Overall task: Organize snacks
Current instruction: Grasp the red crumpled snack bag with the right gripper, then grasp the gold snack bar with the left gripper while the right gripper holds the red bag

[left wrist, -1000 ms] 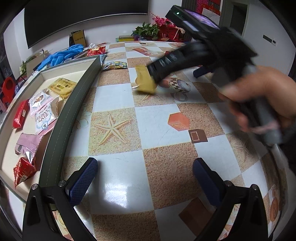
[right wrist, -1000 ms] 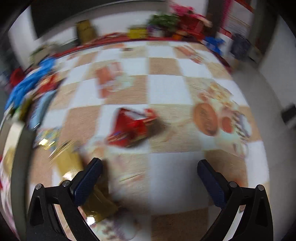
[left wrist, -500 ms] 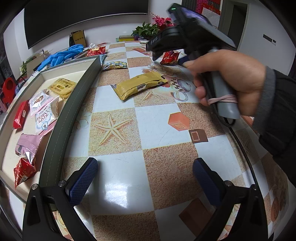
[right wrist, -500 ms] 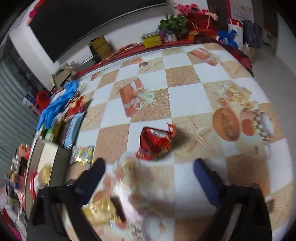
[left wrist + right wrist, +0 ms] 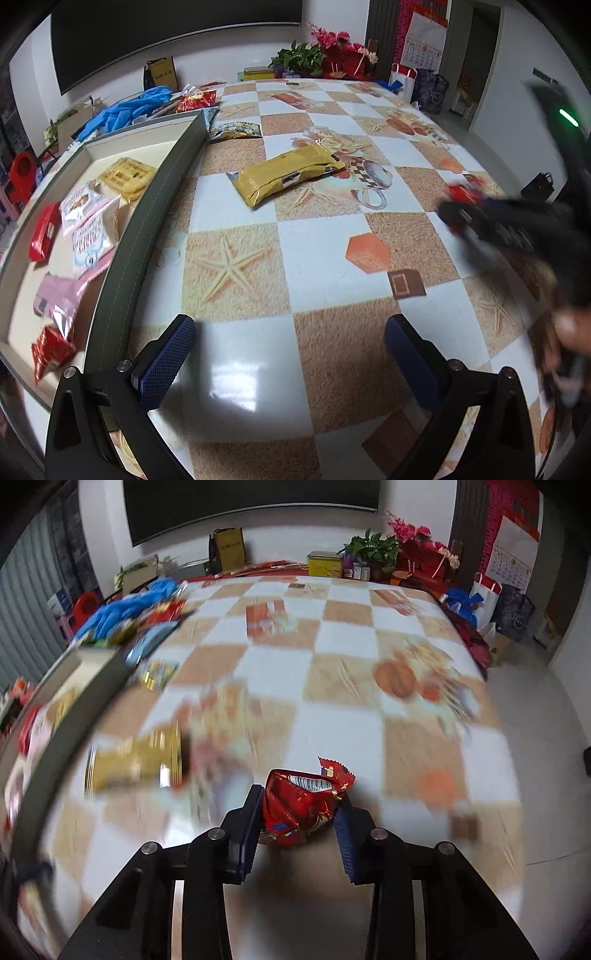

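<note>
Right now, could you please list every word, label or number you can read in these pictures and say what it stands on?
None reads clearly.
Red snack packet: barcode, digits too small.
White and pink packets in the tray: print blurred.
Yellow packet: label too small.
Wall calendar: numbers too small.

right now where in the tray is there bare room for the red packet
The far end of the tray, beyond the yellow pack, is bare, and so is the strip along its near wall. The middle is crowded with the white packs, pink bag and red packs. The right tongs have just closed on the red packet.
</note>
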The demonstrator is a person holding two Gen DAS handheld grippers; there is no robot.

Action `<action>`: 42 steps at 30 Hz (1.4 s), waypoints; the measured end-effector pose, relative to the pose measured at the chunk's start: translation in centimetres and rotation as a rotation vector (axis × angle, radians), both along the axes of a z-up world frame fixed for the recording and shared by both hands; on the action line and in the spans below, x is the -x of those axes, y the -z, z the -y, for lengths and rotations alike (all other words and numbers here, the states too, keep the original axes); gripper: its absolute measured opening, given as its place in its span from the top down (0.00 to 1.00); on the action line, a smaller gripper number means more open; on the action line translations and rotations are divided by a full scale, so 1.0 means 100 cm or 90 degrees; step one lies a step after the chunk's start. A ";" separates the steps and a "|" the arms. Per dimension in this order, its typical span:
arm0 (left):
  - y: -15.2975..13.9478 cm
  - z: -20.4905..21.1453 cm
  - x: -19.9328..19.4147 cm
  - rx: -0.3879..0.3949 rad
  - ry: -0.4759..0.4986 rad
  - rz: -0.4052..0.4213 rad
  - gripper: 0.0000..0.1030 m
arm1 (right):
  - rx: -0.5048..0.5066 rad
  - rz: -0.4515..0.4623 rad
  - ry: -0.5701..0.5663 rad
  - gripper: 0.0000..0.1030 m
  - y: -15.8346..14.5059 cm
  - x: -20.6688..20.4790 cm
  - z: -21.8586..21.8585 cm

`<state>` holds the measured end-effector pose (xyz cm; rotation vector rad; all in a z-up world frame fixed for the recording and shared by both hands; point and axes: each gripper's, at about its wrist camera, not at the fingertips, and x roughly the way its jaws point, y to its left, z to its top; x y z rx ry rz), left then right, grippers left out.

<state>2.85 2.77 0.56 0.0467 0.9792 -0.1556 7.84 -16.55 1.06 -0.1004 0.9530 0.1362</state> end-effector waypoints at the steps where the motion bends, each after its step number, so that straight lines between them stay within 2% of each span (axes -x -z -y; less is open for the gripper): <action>1: -0.004 0.002 -0.003 0.002 0.001 0.004 0.00 | -0.007 0.001 0.004 0.63 0.000 0.018 0.007; 3: -0.019 0.012 -0.014 0.002 0.012 0.023 0.00 | -0.006 0.012 0.010 0.62 0.002 0.047 0.016; 5: -0.029 0.024 -0.031 -0.020 0.028 0.039 0.00 | 0.002 0.030 0.008 0.60 0.003 0.061 0.018; 9: -0.027 0.045 -0.072 -0.068 0.064 0.026 0.00 | -0.037 0.045 0.014 0.60 0.003 0.066 0.027; 12: -0.008 0.062 -0.103 -0.187 0.105 0.038 0.00 | -0.071 0.046 0.015 0.59 0.002 0.065 0.033; 13: -0.004 0.061 -0.108 -0.196 0.116 0.038 0.01 | -0.081 0.046 0.015 0.59 0.002 0.065 0.034; 14: -0.005 0.059 -0.112 -0.173 0.130 0.048 0.02 | -0.092 0.046 0.016 0.59 0.002 0.066 0.036; 15: -0.002 0.056 -0.118 -0.147 0.143 0.031 0.02 | -0.101 0.046 0.016 0.59 0.002 0.066 0.038; 16: -0.002 0.053 -0.121 -0.121 0.150 0.021 0.10 | -0.107 0.047 0.017 0.59 0.003 0.067 0.039; 18: -0.003 0.047 -0.123 -0.040 0.178 -0.009 0.38 | -0.115 0.047 0.017 0.59 0.003 0.067 0.040; 19: -0.004 0.047 -0.122 -0.015 0.190 -0.016 0.59 | -0.118 0.047 0.017 0.59 0.003 0.067 0.041; 20: -0.005 0.051 -0.117 -0.019 0.201 -0.009 0.71 | -0.119 0.047 0.017 0.59 0.003 0.067 0.041; 21: -0.005 0.056 -0.114 -0.025 0.211 -0.003 0.77 | -0.121 0.047 0.018 0.59 0.003 0.067 0.041; 22: -0.005 0.059 -0.110 -0.022 0.219 -0.002 0.90 | -0.123 0.047 0.018 0.59 0.003 0.067 0.041; 23: -0.005 0.060 -0.106 -0.020 0.220 0.000 0.91 | -0.124 0.047 0.018 0.59 0.003 0.067 0.042; 29: -0.007 0.052 -0.053 -0.004 0.199 0.005 0.94 | -0.124 0.047 0.018 0.59 0.003 0.067 0.042; 36: -0.009 0.022 0.033 0.038 0.159 0.007 0.91 | -0.093 0.047 0.016 0.58 0.004 0.067 0.036; 38: -0.019 0.012 0.046 0.063 0.132 0.024 0.73 | -0.084 0.047 0.016 0.58 0.004 0.066 0.034; 40: -0.029 0.006 0.047 0.073 0.092 0.044 0.21 | -0.075 0.048 0.015 0.58 0.005 0.066 0.033; 42: -0.039 0.003 0.038 0.071 0.063 0.070 0.18 | -0.064 0.048 0.015 0.58 0.005 0.066 0.030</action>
